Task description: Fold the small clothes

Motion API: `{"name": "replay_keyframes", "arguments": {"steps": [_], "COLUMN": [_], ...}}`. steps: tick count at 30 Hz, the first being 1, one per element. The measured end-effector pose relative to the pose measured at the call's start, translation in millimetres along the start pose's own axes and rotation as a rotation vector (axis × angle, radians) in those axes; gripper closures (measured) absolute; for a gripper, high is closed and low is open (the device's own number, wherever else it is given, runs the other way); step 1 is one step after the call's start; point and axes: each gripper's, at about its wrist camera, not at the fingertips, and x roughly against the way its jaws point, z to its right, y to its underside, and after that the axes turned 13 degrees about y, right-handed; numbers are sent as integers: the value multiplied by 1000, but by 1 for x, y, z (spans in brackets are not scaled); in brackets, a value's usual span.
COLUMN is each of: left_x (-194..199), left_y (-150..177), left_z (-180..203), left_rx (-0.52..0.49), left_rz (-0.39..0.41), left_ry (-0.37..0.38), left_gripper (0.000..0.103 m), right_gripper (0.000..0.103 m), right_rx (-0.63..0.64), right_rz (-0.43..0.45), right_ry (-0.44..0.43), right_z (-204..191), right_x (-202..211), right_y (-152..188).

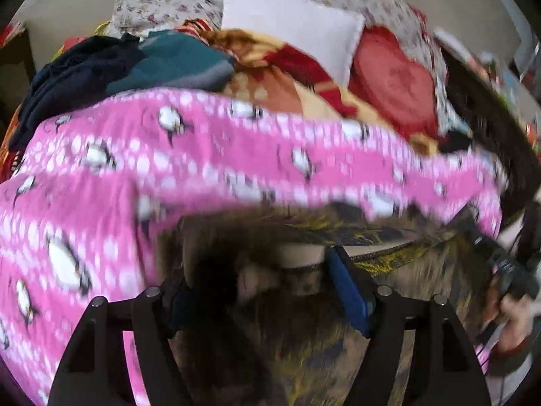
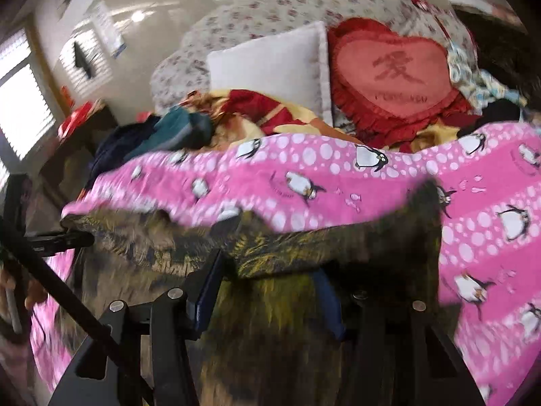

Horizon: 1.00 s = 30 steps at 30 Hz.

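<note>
A dark olive and yellow patterned garment (image 1: 405, 270) lies spread on a pink penguin blanket (image 1: 203, 149), blurred in both views. My left gripper (image 1: 260, 277) hangs over it, open, its blue pads (image 1: 348, 291) standing wide apart with the cloth beneath them. In the right wrist view the same garment (image 2: 152, 237) fills the lower middle. My right gripper (image 2: 270, 270) is open above it, and its blue pads (image 2: 208, 291) are not pressing the cloth. Each gripper also shows at the other view's edge, the right gripper (image 1: 507, 270) and the left gripper (image 2: 50, 237), each with a hand behind it.
Behind the blanket (image 2: 338, 176) is a heap of navy and teal clothes (image 1: 135, 64), a yellow and red blanket (image 1: 287, 64), a white pillow (image 2: 270, 61) and a red heart cushion (image 2: 392, 74). A floral quilt (image 2: 287, 6) lies at the back. A bright window (image 2: 23, 108) is at the left.
</note>
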Motion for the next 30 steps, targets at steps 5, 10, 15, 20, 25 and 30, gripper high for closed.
{"name": "replay_keyframes", "arguments": {"steps": [5, 10, 15, 20, 25, 30], "left_x": [12, 40, 60, 44, 36, 52], "left_y": [-10, 29, 80, 129, 147, 160], "left_z": [-13, -18, -21, -21, -29, -16], "left_rx": [75, 56, 47, 13, 41, 21], "left_rz": [67, 37, 7, -87, -79, -93], "left_ry": [-3, 36, 56, 7, -3, 18], "left_gripper": [30, 30, 26, 25, 24, 24], "right_gripper": [41, 35, 32, 27, 26, 12], "right_rx": [-147, -58, 58, 56, 43, 58], "right_rz": [38, 32, -1, -70, -108, -64], "right_ry": [25, -80, -78, -11, -6, 37], "right_z": [19, 3, -10, 16, 29, 40], "right_x": [3, 42, 71, 73, 81, 124], "right_y": [-5, 21, 56, 87, 100, 117]}}
